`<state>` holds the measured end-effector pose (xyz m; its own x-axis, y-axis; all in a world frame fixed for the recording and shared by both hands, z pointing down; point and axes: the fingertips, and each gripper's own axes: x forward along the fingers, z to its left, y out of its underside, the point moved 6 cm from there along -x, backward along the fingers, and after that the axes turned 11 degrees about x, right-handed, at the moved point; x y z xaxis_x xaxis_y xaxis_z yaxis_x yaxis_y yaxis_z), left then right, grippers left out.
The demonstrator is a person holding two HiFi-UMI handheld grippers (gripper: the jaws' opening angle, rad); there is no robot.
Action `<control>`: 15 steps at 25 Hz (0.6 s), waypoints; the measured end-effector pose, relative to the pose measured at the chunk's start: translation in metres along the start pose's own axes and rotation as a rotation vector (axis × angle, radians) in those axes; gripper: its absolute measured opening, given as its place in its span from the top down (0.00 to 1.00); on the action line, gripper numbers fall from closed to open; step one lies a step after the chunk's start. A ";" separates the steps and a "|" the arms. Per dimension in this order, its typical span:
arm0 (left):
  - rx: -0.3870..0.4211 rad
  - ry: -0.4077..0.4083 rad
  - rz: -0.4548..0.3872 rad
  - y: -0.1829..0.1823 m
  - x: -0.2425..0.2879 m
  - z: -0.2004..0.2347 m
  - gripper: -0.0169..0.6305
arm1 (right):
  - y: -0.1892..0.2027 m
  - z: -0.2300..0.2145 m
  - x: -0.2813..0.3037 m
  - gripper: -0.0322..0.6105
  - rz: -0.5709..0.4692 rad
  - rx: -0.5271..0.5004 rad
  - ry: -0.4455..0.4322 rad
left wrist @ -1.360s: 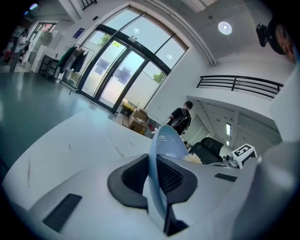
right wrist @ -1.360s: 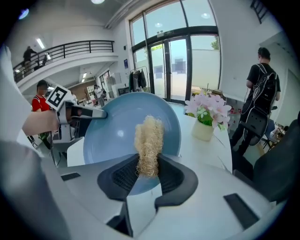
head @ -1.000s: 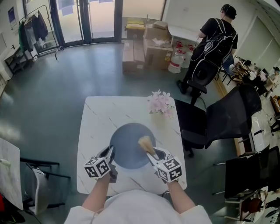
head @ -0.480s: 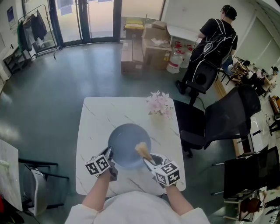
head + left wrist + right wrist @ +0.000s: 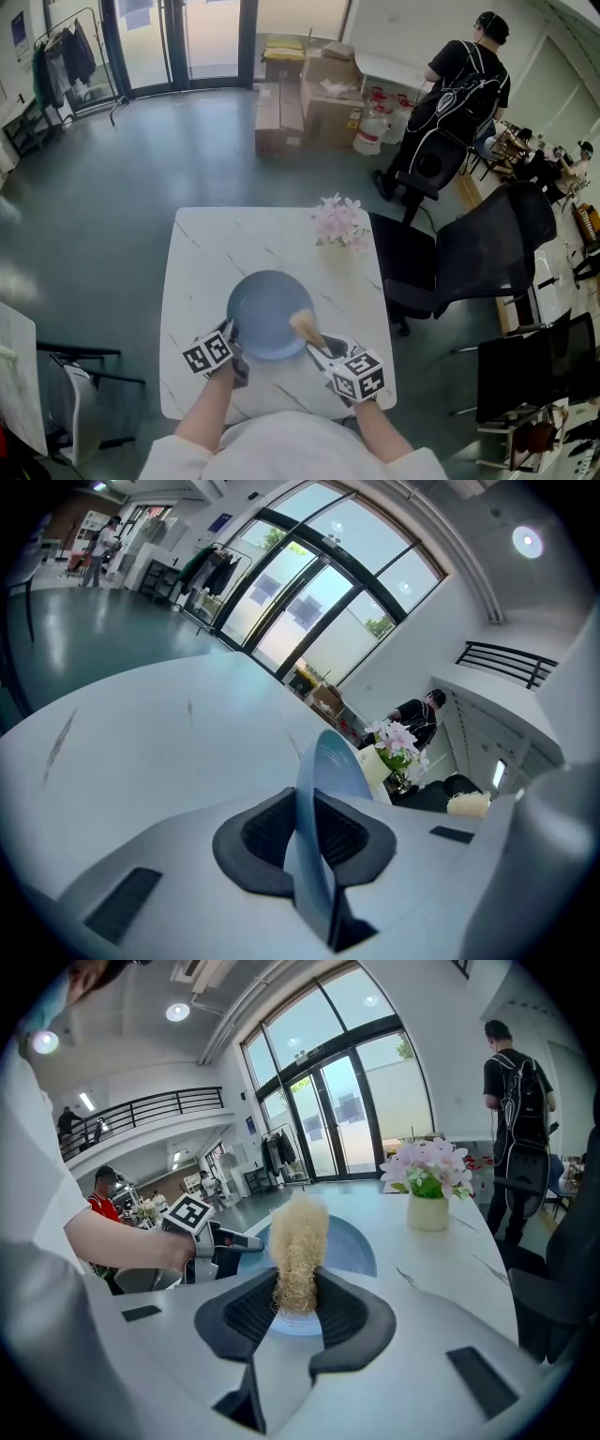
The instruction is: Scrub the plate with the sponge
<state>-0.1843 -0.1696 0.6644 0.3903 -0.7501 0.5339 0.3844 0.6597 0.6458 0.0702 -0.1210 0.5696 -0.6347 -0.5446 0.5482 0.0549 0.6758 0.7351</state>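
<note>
The left gripper [image 5: 232, 333] pinched the near-left rim of the plate [image 5: 267, 309]; the right gripper [image 5: 316, 347] gripped the fibrous sponge [image 5: 304, 324] by its base over the plate's near-right part. Hard scrubbing could have twisted the thin rim loose or dragged the sponge free.

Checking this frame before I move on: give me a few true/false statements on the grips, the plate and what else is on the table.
1. The left gripper is clamped on the rim of the blue plate. True.
2. The right gripper is empty. False: its jaws are closed on the straw-coloured sponge.
3. The vase of flowers stands on the plate. False: it stands on the white table, apart from the plate, near the far right edge.
4. A person in black stands beyond the table, facing away. True.
</note>
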 end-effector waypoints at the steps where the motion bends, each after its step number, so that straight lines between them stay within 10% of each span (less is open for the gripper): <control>1: -0.003 -0.001 0.003 0.001 0.001 0.001 0.91 | 0.000 0.000 0.000 0.76 0.001 0.000 0.003; 15: -0.028 -0.045 0.068 0.012 0.020 0.015 0.91 | 0.007 0.001 0.001 0.76 0.017 0.008 0.010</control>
<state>-0.1850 -0.1776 0.6909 0.3786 -0.7047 0.6000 0.3821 0.7095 0.5921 0.0697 -0.1168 0.5746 -0.6261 -0.5378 0.5646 0.0593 0.6892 0.7222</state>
